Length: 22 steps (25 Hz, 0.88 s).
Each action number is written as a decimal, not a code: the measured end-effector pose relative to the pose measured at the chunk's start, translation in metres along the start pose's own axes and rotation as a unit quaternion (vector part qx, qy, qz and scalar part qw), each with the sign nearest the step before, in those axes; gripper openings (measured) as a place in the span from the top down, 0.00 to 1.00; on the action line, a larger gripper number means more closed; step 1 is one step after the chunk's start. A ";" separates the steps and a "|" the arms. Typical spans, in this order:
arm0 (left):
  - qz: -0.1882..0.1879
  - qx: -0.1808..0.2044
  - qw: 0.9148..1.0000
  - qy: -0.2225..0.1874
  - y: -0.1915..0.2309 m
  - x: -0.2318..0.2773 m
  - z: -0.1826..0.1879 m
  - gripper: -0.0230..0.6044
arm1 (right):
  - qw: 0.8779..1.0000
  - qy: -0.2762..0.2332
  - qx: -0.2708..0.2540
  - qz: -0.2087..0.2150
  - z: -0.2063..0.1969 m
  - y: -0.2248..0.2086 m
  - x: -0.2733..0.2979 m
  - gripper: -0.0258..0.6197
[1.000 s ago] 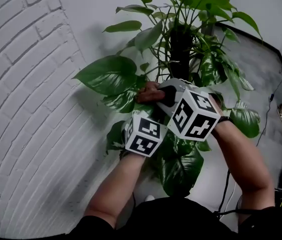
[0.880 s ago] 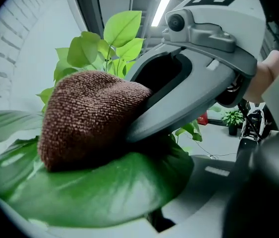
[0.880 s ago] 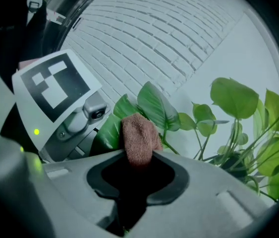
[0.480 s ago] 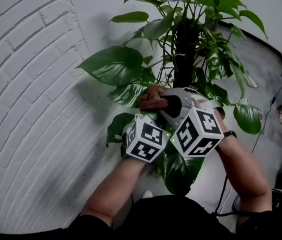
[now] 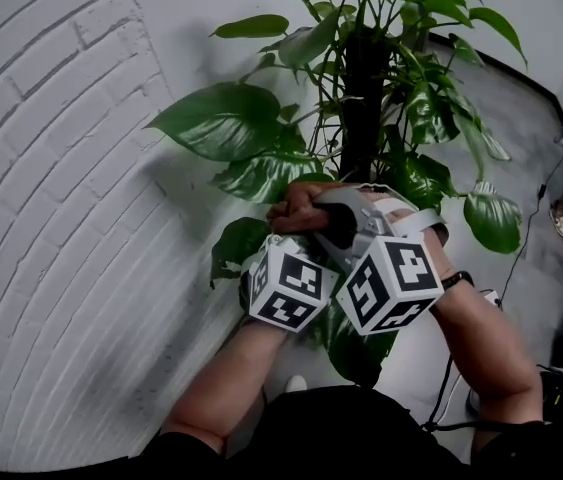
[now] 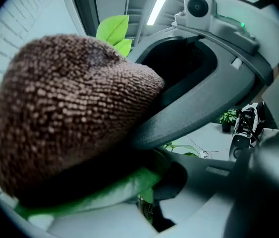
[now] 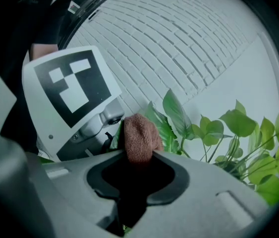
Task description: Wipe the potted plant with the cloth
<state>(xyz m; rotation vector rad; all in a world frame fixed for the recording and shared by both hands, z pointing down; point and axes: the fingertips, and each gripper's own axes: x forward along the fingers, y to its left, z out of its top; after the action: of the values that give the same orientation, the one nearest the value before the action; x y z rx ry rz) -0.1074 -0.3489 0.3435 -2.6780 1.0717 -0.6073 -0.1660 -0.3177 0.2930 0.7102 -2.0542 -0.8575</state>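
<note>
The potted plant (image 5: 223,120) stands against the wall, with broad green leaves around a dark central pole (image 5: 361,98). My right gripper (image 5: 313,214) is shut on a brown terry cloth (image 5: 297,208), which sticks out past its jaws (image 7: 139,135). The cloth (image 6: 70,118) presses down on a low leaf (image 6: 104,195). My left gripper (image 5: 266,258) sits just below and left of it, and the same leaf runs between its jaws. The two marker cubes are side by side. The pot is hidden behind my arms.
A white brick wall (image 5: 51,218) fills the left side, close behind the plant. A black cable (image 5: 531,228) runs over the grey floor at the right, with dark gear (image 5: 561,398) at the lower right. More leaves (image 5: 491,223) hang around both grippers.
Both grippers have shifted slightly down and left along the low leaf with the cloth still on it. The two cubes have come closer together.
</note>
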 end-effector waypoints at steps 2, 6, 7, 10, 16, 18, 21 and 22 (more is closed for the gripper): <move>-0.001 0.001 1.000 0.000 -0.002 -0.002 -0.002 0.94 | 1.000 0.000 -0.002 -0.002 0.003 0.004 -0.002 0.86; 0.004 0.008 1.000 -0.002 -0.004 -0.007 -0.006 0.94 | 1.000 0.001 -0.006 0.004 0.012 0.014 -0.006 0.86; 0.006 0.011 1.000 -0.003 -0.004 -0.007 -0.007 0.94 | 1.000 0.000 -0.006 0.008 0.012 0.018 -0.006 0.86; 0.004 0.013 1.000 0.002 -0.006 -0.006 -0.011 0.94 | 1.000 0.002 0.000 0.013 0.010 0.024 -0.004 0.86; -0.013 0.014 1.000 0.002 -0.017 -0.007 -0.011 0.94 | 1.000 0.002 0.027 0.008 0.007 0.029 -0.010 0.86; -0.019 0.015 1.000 -0.001 -0.021 -0.006 -0.009 0.94 | 0.999 0.002 0.036 0.005 0.005 0.028 -0.014 0.86; -0.026 0.016 1.000 -0.005 -0.029 -0.005 -0.006 0.94 | 0.999 0.002 0.051 0.000 0.001 0.029 -0.020 0.86; -0.029 0.016 0.999 -0.006 -0.032 -0.004 -0.005 0.94 | 0.998 0.002 0.055 -0.001 -0.001 0.030 -0.021 0.86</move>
<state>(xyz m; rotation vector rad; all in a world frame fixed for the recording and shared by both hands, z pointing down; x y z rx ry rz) -0.0929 -0.3234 0.3574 -2.6896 0.9748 -0.6139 -0.1596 -0.2840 0.3069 0.7727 -2.1100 -0.7464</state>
